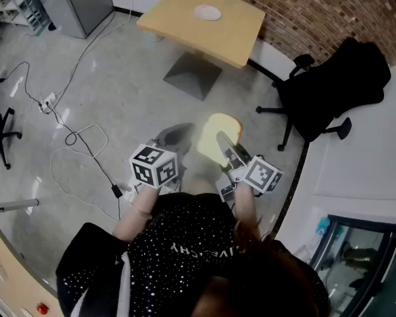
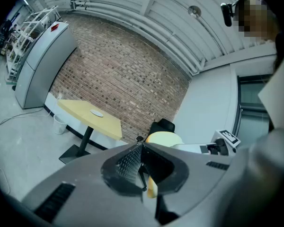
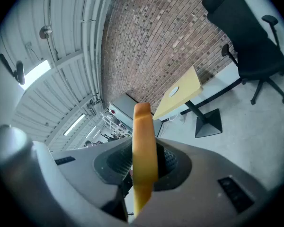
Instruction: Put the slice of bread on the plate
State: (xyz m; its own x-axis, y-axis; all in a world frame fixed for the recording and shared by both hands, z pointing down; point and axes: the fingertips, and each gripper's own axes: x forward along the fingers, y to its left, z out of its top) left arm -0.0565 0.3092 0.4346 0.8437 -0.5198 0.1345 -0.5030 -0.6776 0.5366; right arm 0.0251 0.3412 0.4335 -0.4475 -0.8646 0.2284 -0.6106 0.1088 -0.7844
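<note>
**A:** So the slice of bread (image 1: 221, 137) is clamped edge-on in the right gripper (image 3: 143, 170), up in the air and well apart from the plate (image 1: 207, 12). That plate sits way over on the yellow table (image 1: 185, 25). The left gripper (image 2: 141, 148) is closed up with nothing in it. How should the carry be handled?

**B:** A light squeeze is called for, since bread probably dents easily. The slice should be brought low over the plate and laid flat, and only then should the jaws be let apart. The cables (image 1: 71, 139) on the floor should be stepped round too.

**A:** Anything that can't be made out?

**B:** In the right gripper view the pads' contact is covered by the slice itself, and its lower end is cut off. In the head view the bread is smeared. The plate is shown too small for anything on it to be judged.
</note>
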